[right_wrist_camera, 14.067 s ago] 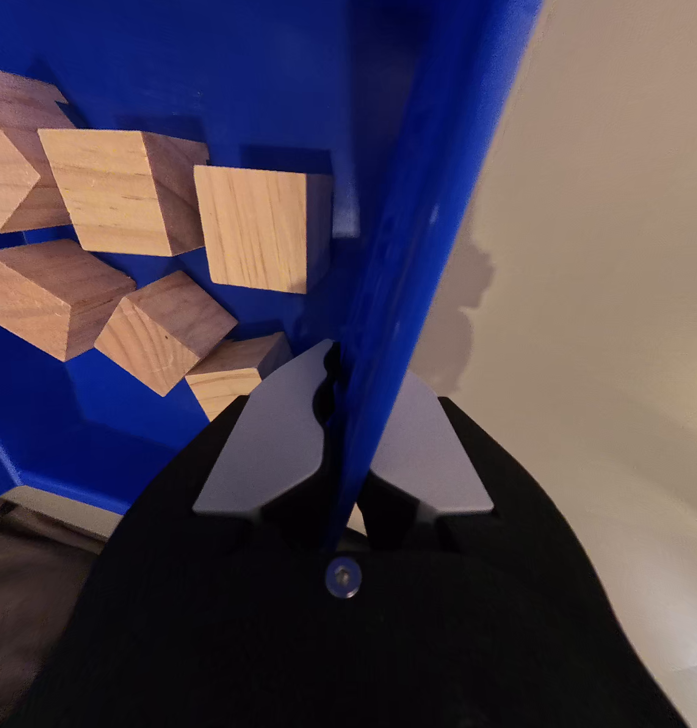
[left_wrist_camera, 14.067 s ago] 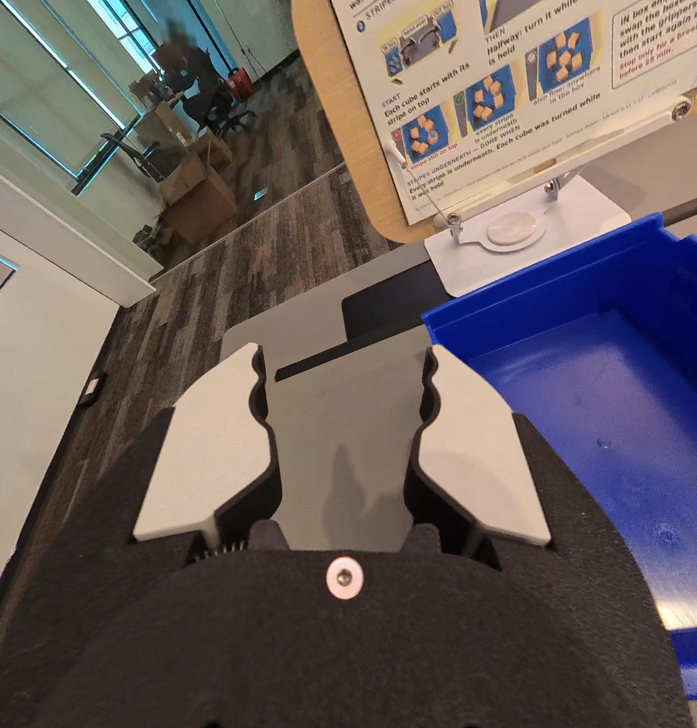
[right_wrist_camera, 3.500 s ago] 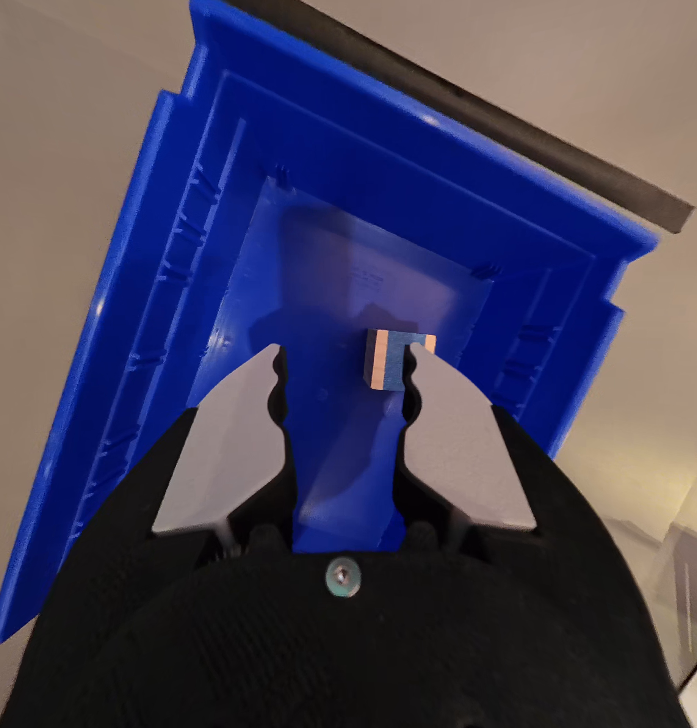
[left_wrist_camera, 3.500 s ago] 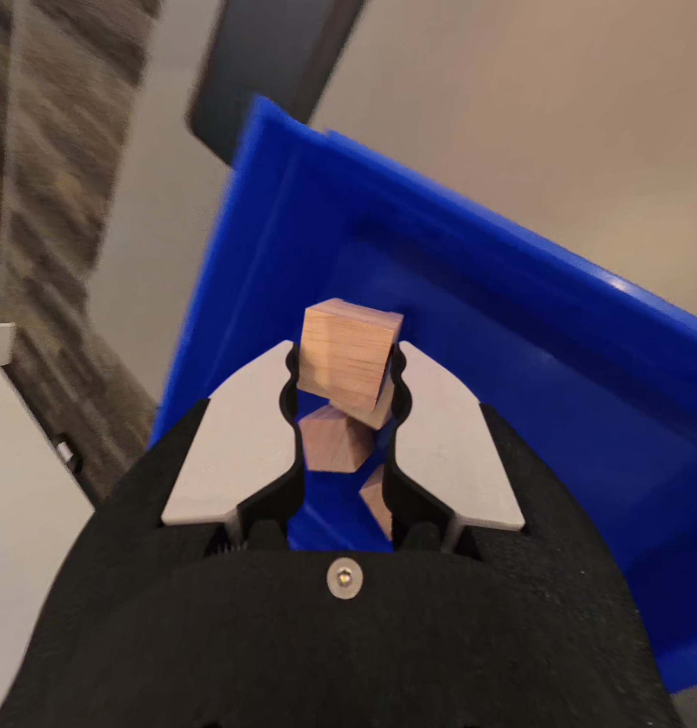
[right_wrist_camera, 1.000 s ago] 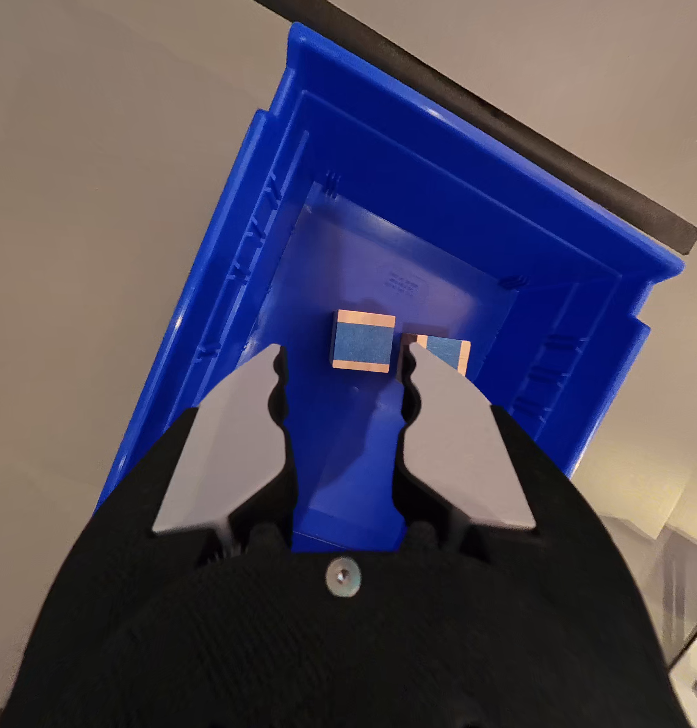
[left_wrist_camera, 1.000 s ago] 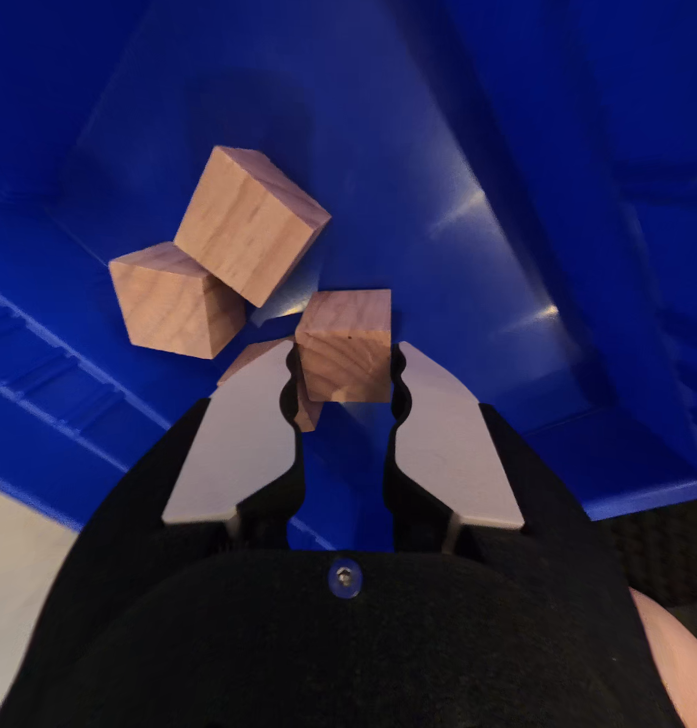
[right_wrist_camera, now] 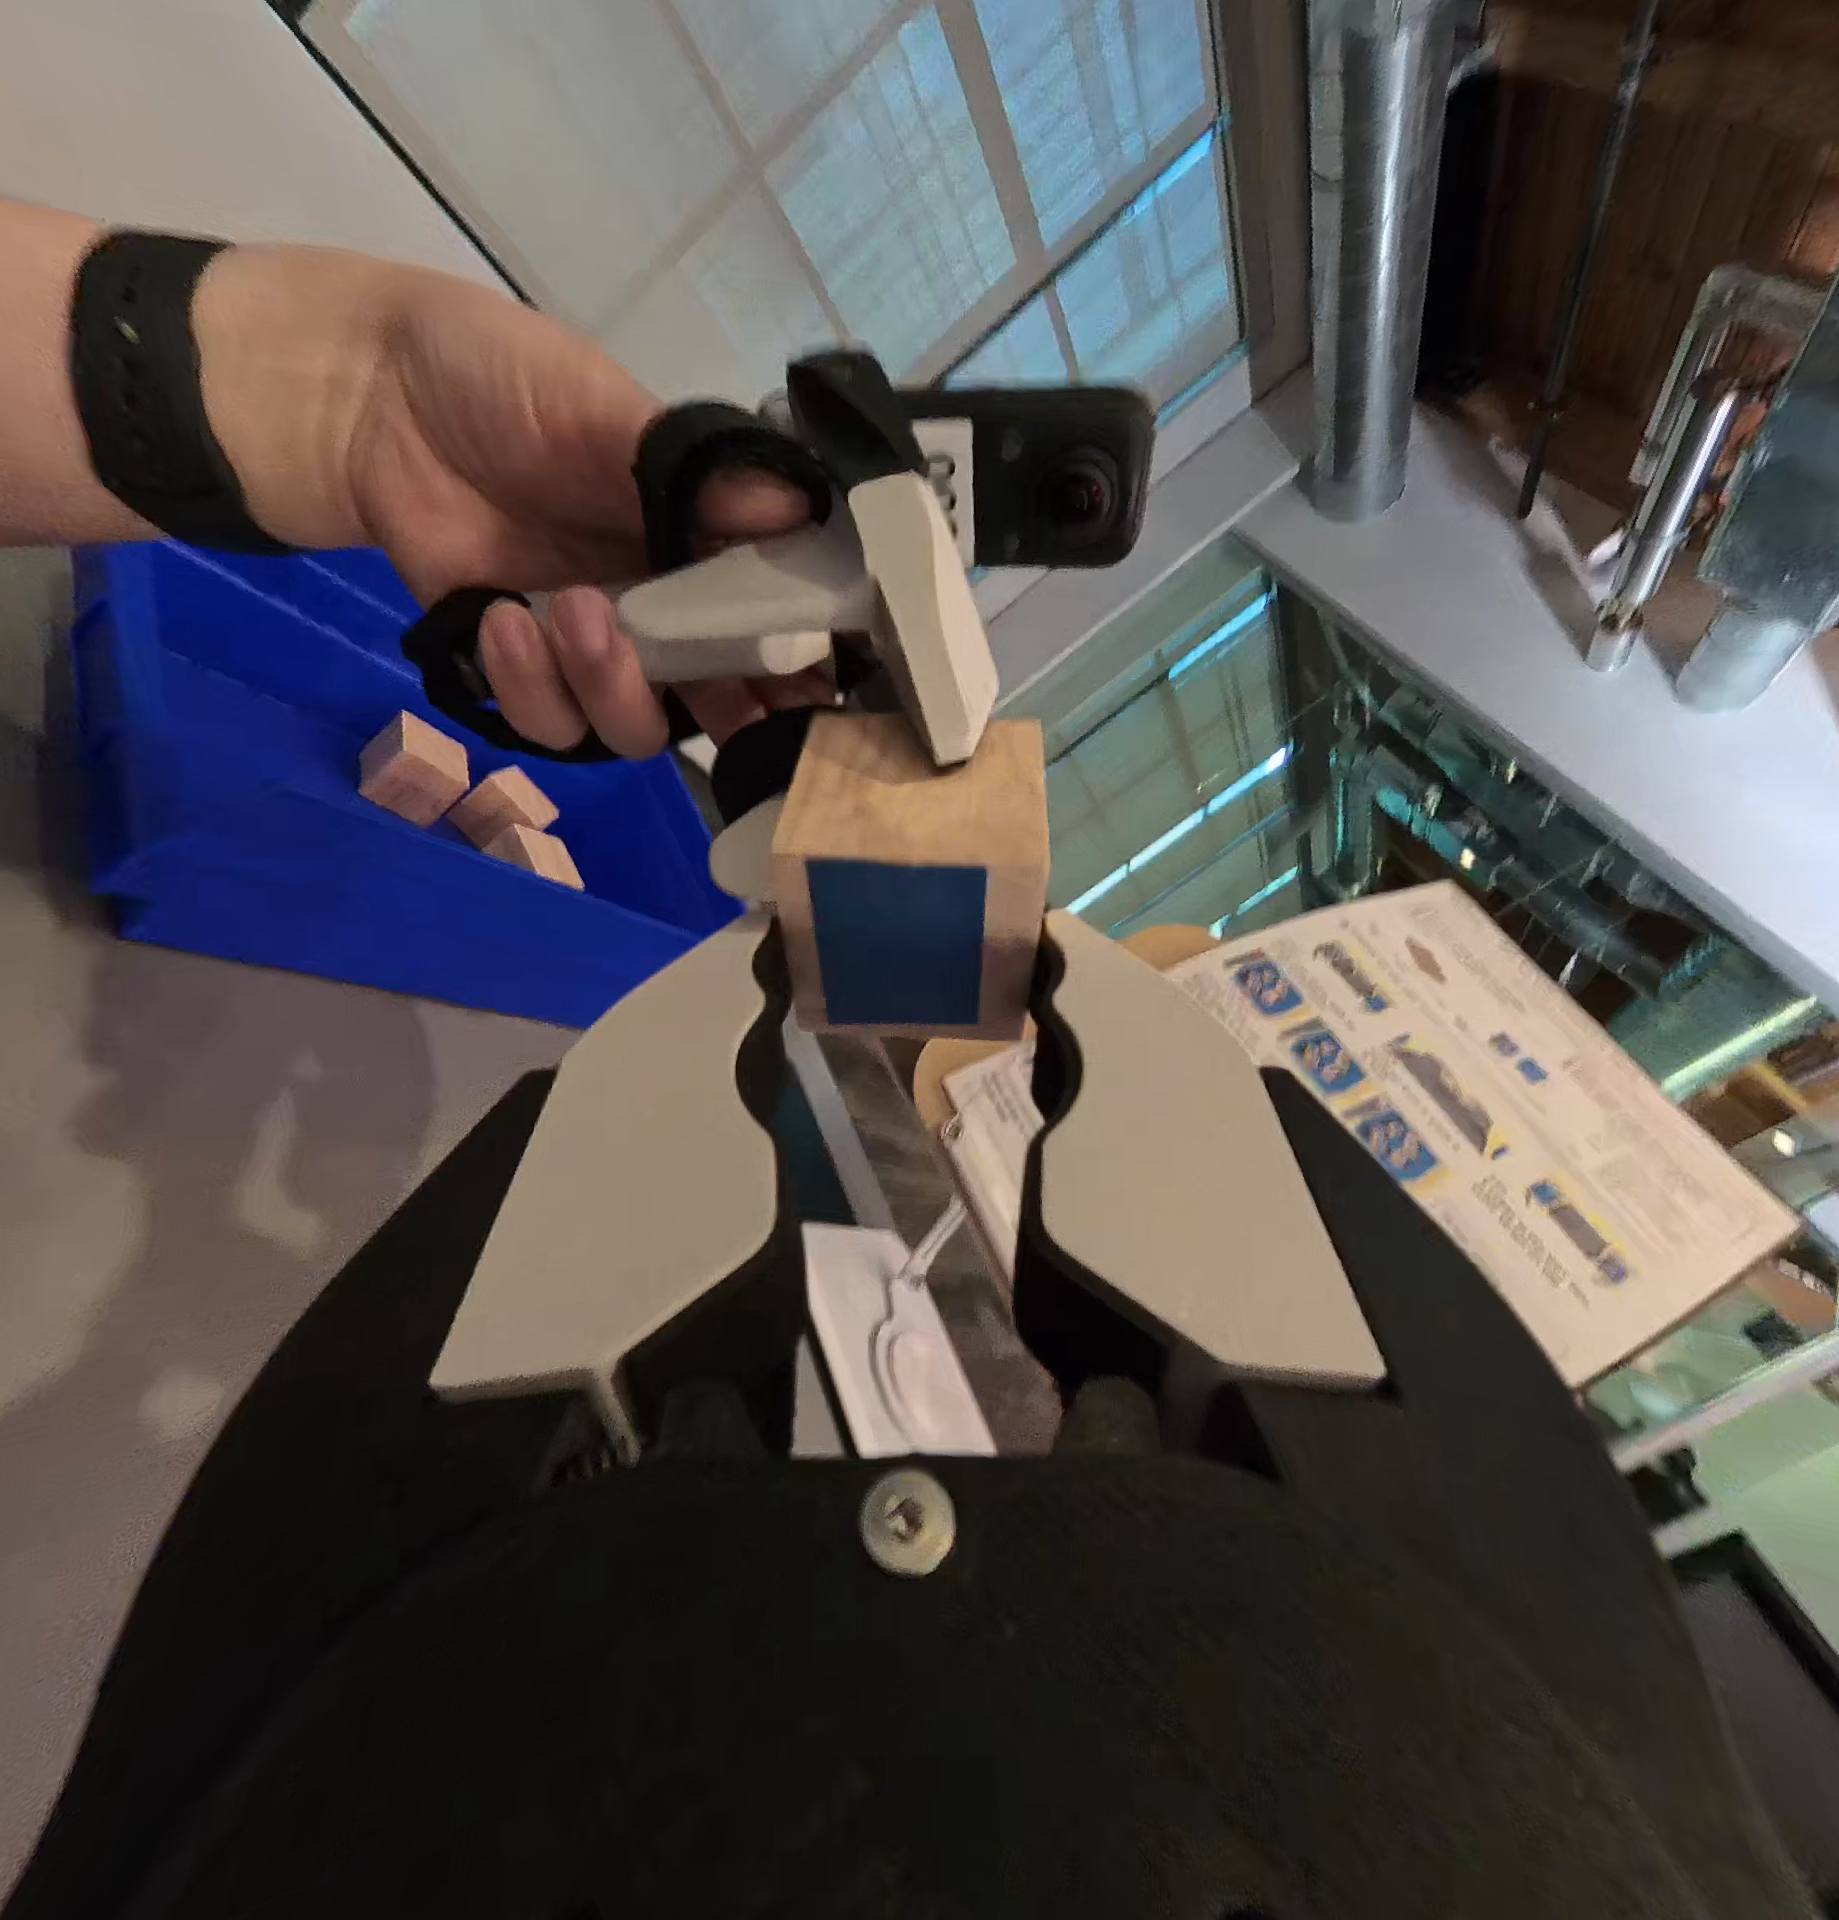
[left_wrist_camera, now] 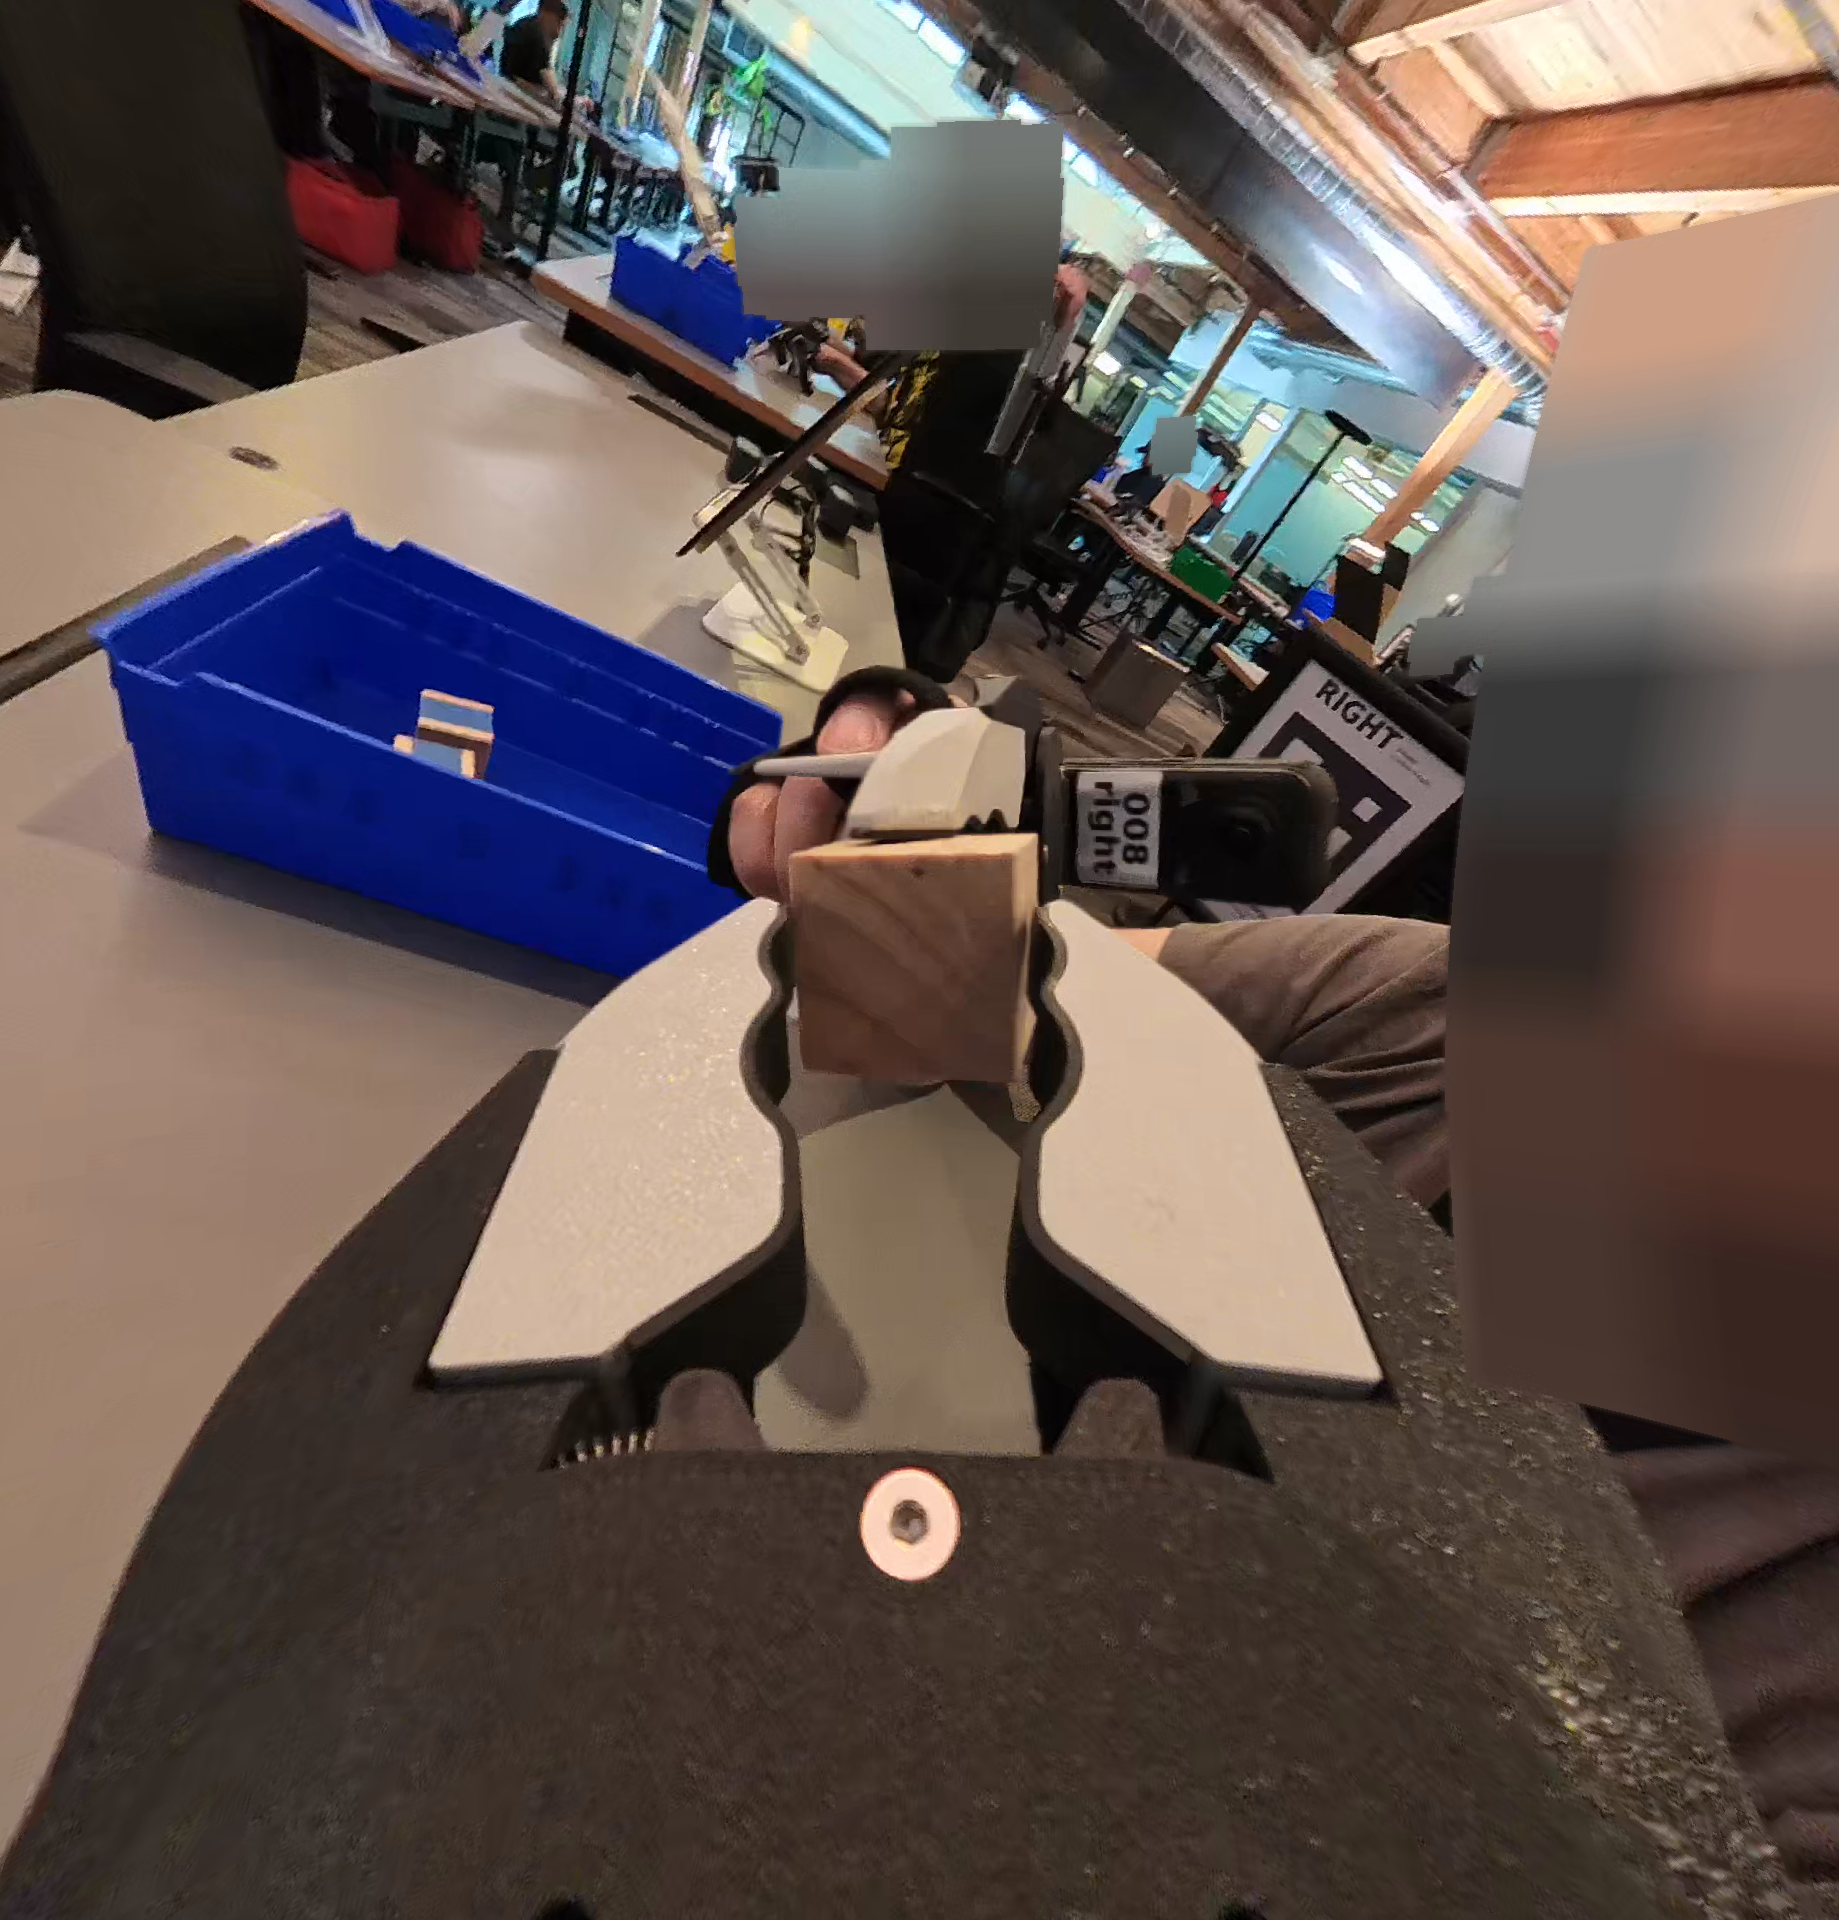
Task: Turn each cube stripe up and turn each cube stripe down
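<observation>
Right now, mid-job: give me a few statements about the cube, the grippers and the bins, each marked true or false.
1. The left gripper clamps the cube. True.
2. The cube's stripe is red. False: the stripe is blue.
3. The stripe faces the left wrist view. False: that view shows bare wood; the stripe faces the right wrist view.
4. The bin by the left hand holds bare-wood cubes. True.
5. The other bin is empty. False: striped cubes sit in it.

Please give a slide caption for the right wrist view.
Both claws meet on one wooden cube, blue stripe facing this camera.
</observation>
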A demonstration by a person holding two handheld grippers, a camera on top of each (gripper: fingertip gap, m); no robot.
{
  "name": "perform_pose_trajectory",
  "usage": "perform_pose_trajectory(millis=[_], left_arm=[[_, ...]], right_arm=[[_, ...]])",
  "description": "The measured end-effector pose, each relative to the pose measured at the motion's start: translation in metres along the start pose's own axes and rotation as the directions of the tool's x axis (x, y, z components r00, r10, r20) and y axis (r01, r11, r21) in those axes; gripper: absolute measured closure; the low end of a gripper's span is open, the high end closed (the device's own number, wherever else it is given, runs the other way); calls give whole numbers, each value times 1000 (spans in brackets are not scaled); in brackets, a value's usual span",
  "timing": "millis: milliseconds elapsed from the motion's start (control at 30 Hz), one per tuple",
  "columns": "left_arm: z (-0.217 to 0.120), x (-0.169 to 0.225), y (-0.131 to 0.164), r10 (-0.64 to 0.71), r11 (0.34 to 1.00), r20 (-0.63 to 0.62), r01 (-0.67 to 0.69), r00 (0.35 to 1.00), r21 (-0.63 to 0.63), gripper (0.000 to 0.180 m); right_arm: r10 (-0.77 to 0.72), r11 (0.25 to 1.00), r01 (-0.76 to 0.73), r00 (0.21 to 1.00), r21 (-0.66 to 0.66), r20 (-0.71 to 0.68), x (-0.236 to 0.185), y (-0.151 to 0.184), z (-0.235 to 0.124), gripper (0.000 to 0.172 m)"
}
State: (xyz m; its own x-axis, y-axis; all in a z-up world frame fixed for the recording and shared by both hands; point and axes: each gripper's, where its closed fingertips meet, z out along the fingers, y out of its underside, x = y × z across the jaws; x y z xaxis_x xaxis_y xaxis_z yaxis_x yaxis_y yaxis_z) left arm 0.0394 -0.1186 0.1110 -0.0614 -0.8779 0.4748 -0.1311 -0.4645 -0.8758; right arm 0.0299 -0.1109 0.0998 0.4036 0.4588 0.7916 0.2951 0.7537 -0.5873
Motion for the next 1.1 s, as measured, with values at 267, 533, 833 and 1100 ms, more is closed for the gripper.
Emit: perform_pose_trajectory(millis=[267,533,833,1100], left_arm=[[-87,-19,-18,140,988,354,-151,925,5,134],[-226,-70,19,122,987,900,40,418,-153,141],[-291,-105,87,78,891,988,435,132,-128,143],[-317,-138,157,121,655,993,751,5,-83,144]], right_arm=[[291,814,-220,955,-537,50,76,90,-65,127],[618,-326,-281,659,-903,-428,30,287,-287,127],[554,-551,-285,578,-784,-600,8,331,-320,126],[534,-509,-383,562,-771,-632,27,319,-306,116]])
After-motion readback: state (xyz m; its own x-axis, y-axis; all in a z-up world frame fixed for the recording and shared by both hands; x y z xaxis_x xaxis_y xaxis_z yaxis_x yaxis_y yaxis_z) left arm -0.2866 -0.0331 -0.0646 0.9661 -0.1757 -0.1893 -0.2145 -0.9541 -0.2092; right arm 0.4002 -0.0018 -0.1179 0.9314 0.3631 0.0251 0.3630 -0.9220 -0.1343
